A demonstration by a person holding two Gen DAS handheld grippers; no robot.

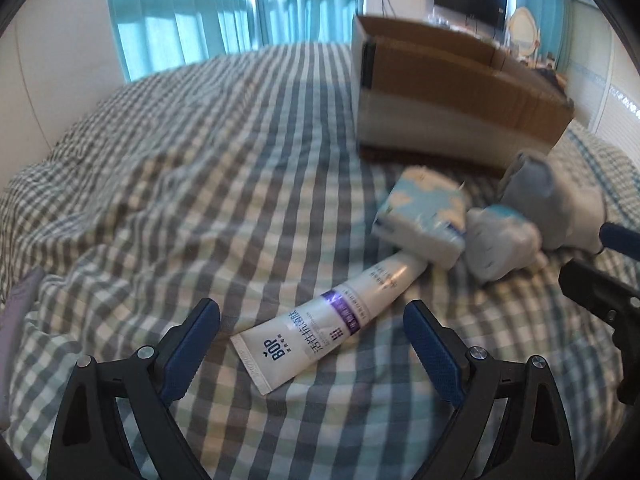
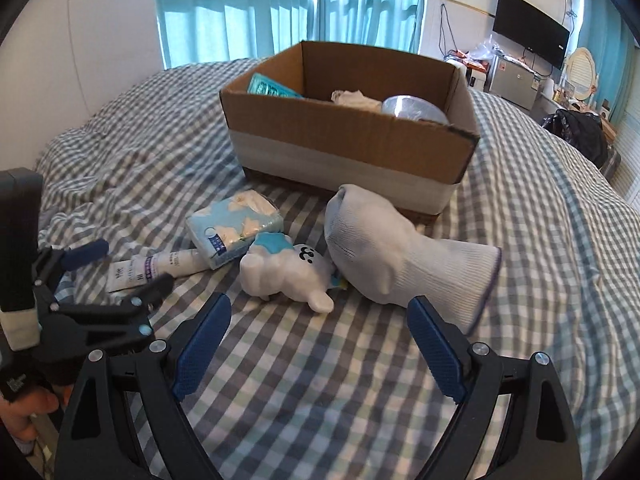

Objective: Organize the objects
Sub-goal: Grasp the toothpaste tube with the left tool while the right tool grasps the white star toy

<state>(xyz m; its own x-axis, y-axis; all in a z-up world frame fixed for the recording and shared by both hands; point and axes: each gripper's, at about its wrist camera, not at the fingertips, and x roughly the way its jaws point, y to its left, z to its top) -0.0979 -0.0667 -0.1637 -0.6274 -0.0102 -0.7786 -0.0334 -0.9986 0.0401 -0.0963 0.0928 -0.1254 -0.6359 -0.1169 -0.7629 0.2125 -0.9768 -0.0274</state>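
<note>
A white toothpaste tube [image 1: 320, 320] lies on the checked bedspread, its crimped end between my open left gripper's [image 1: 312, 332] fingertips; the tube also shows in the right wrist view [image 2: 160, 266]. Its cap end sits under a blue-and-white tissue pack [image 1: 424, 216] [image 2: 234, 226]. Beside the pack lie a white plush toy [image 1: 500, 244] [image 2: 288, 272] and a white sock [image 1: 560, 204] [image 2: 404, 256]. My right gripper [image 2: 320, 332] is open and empty, just short of the toy and sock. The left gripper shows in the right wrist view [image 2: 124, 264], jaws on either side of the tube.
An open cardboard box [image 2: 352, 140] [image 1: 460, 100] stands on the bed behind the items, holding a teal packet [image 2: 272, 88], a white cloth [image 2: 356, 100] and a clear lidded container [image 2: 414, 110]. Curtained windows stand behind the bed. A TV and clutter are at the far right.
</note>
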